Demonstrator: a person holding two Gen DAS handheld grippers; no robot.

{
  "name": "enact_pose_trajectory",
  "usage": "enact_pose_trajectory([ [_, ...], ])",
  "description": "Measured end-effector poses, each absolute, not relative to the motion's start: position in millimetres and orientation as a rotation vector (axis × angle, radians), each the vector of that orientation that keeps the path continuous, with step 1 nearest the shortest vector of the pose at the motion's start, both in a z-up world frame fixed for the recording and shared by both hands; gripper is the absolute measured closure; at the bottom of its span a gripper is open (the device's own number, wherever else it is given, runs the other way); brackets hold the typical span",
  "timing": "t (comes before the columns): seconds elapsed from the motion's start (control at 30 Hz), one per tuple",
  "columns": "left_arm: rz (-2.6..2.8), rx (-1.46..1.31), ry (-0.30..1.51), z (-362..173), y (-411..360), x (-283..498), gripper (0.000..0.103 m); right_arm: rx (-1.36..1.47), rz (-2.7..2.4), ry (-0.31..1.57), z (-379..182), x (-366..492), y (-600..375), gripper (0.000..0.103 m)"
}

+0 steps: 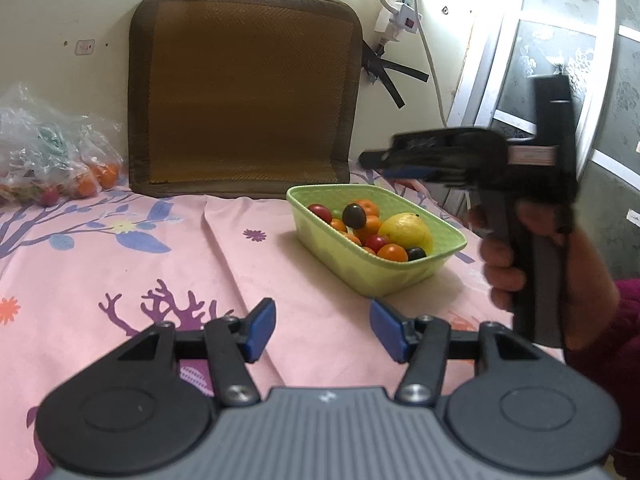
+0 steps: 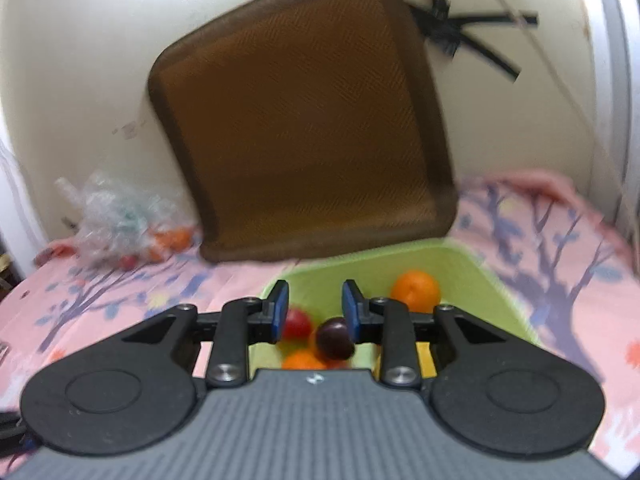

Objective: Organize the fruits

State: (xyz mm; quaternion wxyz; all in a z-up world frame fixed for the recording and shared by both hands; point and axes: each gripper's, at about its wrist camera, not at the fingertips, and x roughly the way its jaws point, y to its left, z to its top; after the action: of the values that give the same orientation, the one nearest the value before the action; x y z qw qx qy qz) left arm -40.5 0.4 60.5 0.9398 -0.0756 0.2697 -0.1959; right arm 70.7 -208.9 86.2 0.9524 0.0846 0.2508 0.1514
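A pink bedsheet with purple branch and flower prints covers the bed; a brown woven cushion leans on the cream wall at the far side. Far left lies a clear plastic bag of fruit. At right, a light green rectangular plastic basket holds oranges, red and dark plums and a yellow lemon. The left claw stands apart, empty, near the basket. The right claw hovers over the basket, narrowly parted, gripping nothing.

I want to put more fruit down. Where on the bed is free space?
Free: the pink sheet between the plastic bags and the green basket, in front of the brown cushion. Crowded: the basket, full of fruit, with the right gripper above it.
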Motion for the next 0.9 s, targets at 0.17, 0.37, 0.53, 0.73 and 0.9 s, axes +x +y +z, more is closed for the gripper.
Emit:
enact_pose_trajectory([
  [0.17,-0.405,-0.156,0.57,56.0,-5.7,-39.1,0.05,0.186,0.294,0.406,93.6,31.3,-218.3,0.07],
  [0.37,-0.415,-0.118,0.579,51.6,-18.5,-45.6,0.05,0.172,0.239,0.374,71.3,-28.9,-229.0,0.07],
  [0.53,-0.4,-0.069,0.584,50.4,-28.2,-54.0,0.049,0.203,0.195,0.44,44.3,-55.0,-233.8,0.07],
  [0.73,-0.334,-0.025,0.6,48.0,-32.5,-59.8,0.048,0.237,0.175,0.501,31.4,-60.8,-236.7,0.07],
  [0.9,-0.265,0.002,0.629,44.8,-31.2,-60.2,0.042,0.284,0.185,0.534,26.7,-64.9,-237.7,0.07],
])
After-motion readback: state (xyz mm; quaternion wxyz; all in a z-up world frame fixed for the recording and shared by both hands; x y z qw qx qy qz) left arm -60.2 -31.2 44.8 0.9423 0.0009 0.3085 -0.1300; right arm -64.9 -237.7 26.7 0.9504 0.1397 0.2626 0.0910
